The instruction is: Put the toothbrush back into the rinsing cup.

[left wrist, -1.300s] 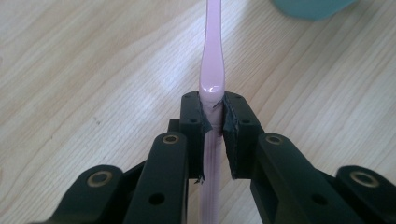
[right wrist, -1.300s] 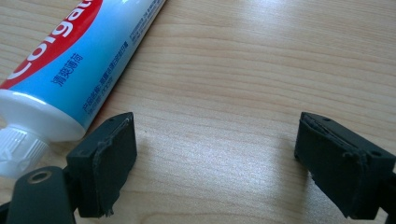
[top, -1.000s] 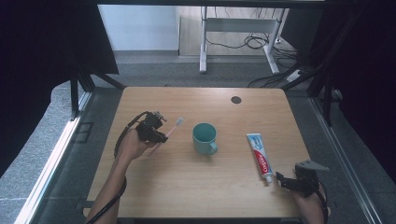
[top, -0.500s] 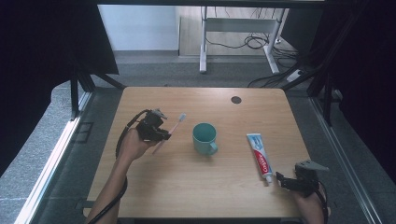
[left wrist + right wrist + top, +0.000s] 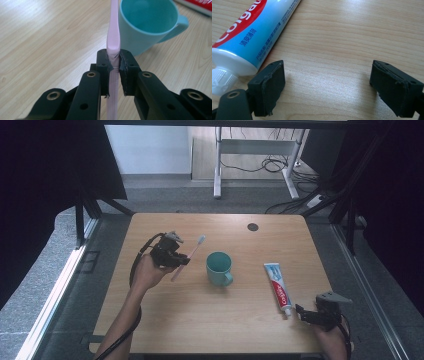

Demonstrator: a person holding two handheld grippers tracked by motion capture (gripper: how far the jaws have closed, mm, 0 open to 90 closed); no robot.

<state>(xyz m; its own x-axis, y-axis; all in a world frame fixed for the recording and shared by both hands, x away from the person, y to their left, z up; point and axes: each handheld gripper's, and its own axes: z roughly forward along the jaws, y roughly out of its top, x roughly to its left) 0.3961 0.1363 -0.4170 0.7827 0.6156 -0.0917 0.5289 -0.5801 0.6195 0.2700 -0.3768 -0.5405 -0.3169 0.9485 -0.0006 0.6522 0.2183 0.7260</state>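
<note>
A pink toothbrush is clamped by its handle in my left gripper, which is held above the table's left half; its head points up and away toward the far side. In the left gripper view the pads press on the pink toothbrush, just short of a teal mug. The teal mug stands upright at the table's middle. A toothpaste tube lies flat at the right. My right gripper rests low at the near right corner, open, its jaws wide apart beside the tube's white cap.
The wooden table has a small dark round disc near its far edge. Beyond the table are a grey floor, a desk frame and loose cables. Dark curtains hang on both sides.
My left hand has lifted the toothbrush a little and carried it slightly toward the mug. The right gripper has stayed where it was.
</note>
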